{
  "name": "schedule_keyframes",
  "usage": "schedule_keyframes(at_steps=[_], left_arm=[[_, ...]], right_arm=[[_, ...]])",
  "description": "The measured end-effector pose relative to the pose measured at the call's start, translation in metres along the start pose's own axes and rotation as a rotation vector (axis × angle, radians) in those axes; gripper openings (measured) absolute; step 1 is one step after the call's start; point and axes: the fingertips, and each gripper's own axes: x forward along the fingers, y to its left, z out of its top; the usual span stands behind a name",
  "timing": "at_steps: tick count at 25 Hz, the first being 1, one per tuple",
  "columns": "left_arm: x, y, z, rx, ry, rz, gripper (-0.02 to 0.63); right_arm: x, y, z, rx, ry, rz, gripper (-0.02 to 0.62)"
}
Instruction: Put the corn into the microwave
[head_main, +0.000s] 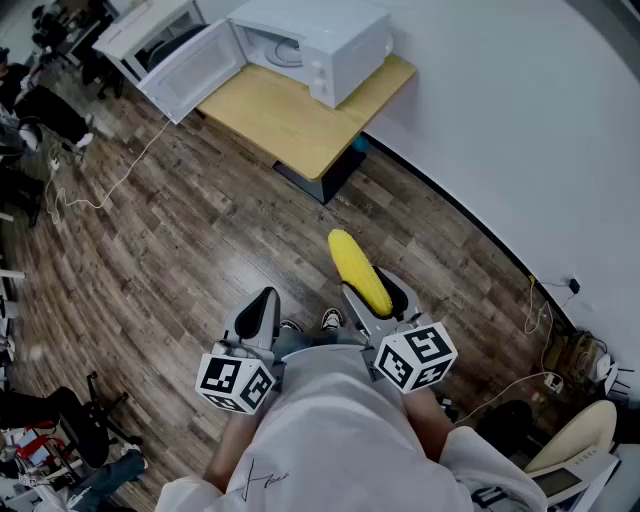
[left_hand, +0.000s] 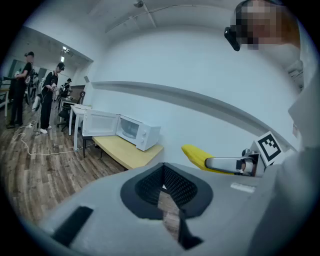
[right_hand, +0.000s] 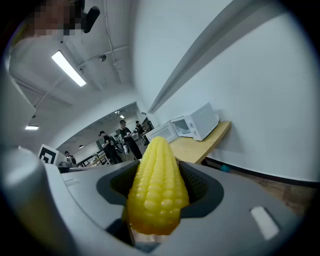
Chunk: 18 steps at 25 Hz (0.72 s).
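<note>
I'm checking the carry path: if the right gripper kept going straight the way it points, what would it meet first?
Only bare floor lies in between. The right gripper, corn leading, would probably meet the near end of the wooden table before the microwave, though depth is unclear.

I stand on a dark brown wood-plank floor (head_main: 200, 230) with streaky, worn boards. A plain white wall (head_main: 520, 120) runs along my right, edged at the bottom by a black skirting strip (head_main: 450, 202). Higher up, a grey horizontal band (left_hand: 200, 100) crosses it. Ahead of me a light wooden rectangular table (head_main: 290, 125) stands against that wall. A thin white cable (head_main: 128, 172) trails over the boards to its left. A long white ceiling light strip (right_hand: 69, 68) glows overhead. Far back, a few people in dark clothes (left_hand: 50, 97) stand in the open room. A cream curved-back chair (head_main: 585, 435) sits close to the wall at my right.
</note>
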Motion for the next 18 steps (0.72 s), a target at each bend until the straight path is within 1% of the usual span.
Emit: schedule_keyframes(at_steps=[7, 13, 18], left_arm=[[0.0007, -0.0102, 0.0078, 0.021, -0.008, 0.000, -0.011], [-0.0081, -0.0105, 0.0061, 0.022, -0.005, 0.008, -0.011], [-0.0069, -0.0030, 0.0068, 0.007, -0.004, 0.014, -0.011]], right_arm=[[-0.0019, -0.0013, 0.0047, 0.007, -0.007, 0.028, 0.261], [-0.0038, 0.0043, 0.0050, 0.084, -0.022, 0.072, 0.261], [0.0042, 0.0034, 0.0030, 0.103, -0.005, 0.071, 0.261]])
